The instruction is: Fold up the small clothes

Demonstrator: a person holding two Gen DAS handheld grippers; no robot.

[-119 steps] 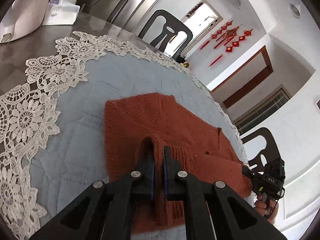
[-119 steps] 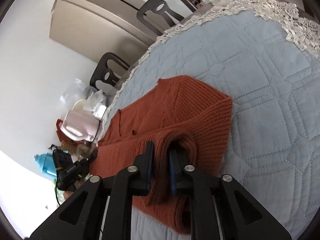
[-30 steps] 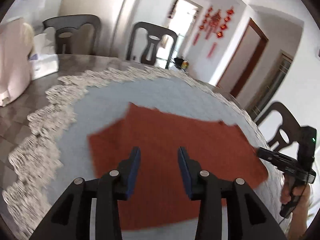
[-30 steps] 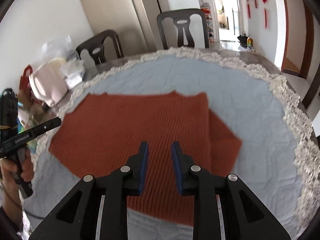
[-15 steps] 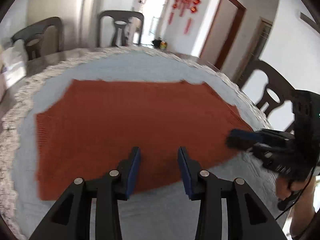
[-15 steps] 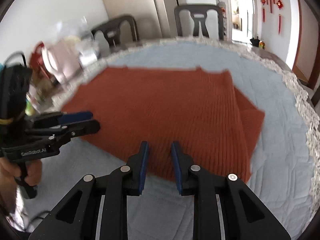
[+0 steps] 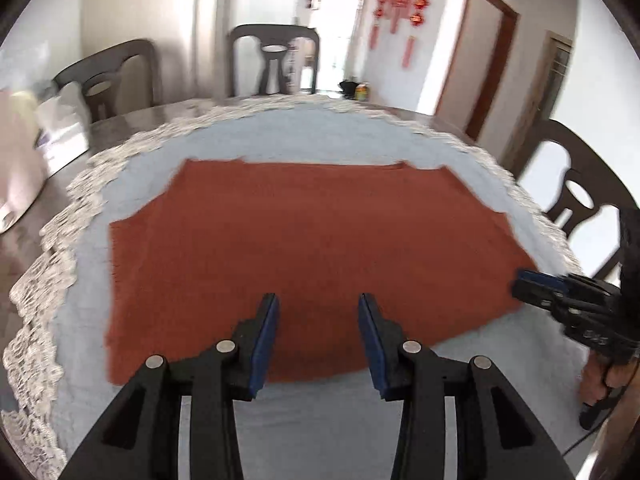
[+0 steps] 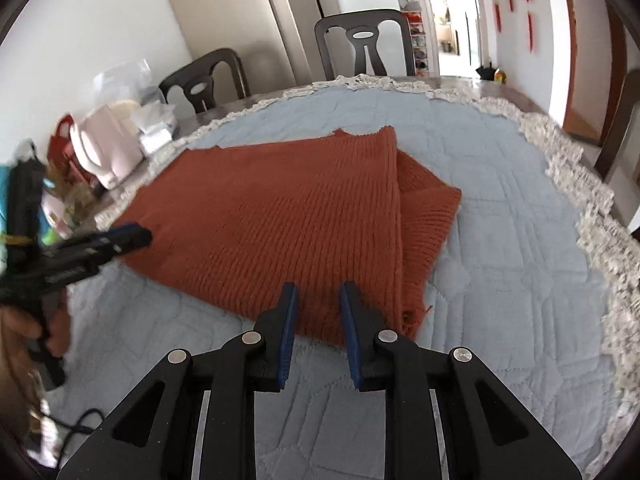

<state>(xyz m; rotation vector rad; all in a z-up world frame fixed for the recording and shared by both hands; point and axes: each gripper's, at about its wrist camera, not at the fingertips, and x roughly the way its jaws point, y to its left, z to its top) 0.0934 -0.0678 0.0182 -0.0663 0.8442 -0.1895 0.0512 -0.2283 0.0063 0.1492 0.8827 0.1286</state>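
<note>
A rust-orange knitted sweater (image 7: 312,240) lies folded flat on the blue quilted mat (image 7: 320,412). My left gripper (image 7: 318,314) hovers over the sweater's near edge, open, with nothing between its blue pads. In the right wrist view the sweater (image 8: 280,216) shows a folded layer jutting out on its right side. My right gripper (image 8: 319,294) stands narrowly open just above the near hem, holding nothing. Each gripper shows in the other's view: the right gripper (image 7: 536,280) by the sweater's right corner, the left gripper (image 8: 132,236) by its left corner.
White lace trim (image 8: 592,200) rings the mat on a dark table. Dark chairs (image 7: 276,60) stand around the far side and at the right (image 7: 572,196). A pink bag (image 8: 108,148) and packets crowd the table's left end. A person's hand (image 8: 24,328) holds the left gripper.
Four seconds ago both grippers were shut on folds of the sweater. They have let go, the sweater lies flat, and both have drawn back to its near edge.
</note>
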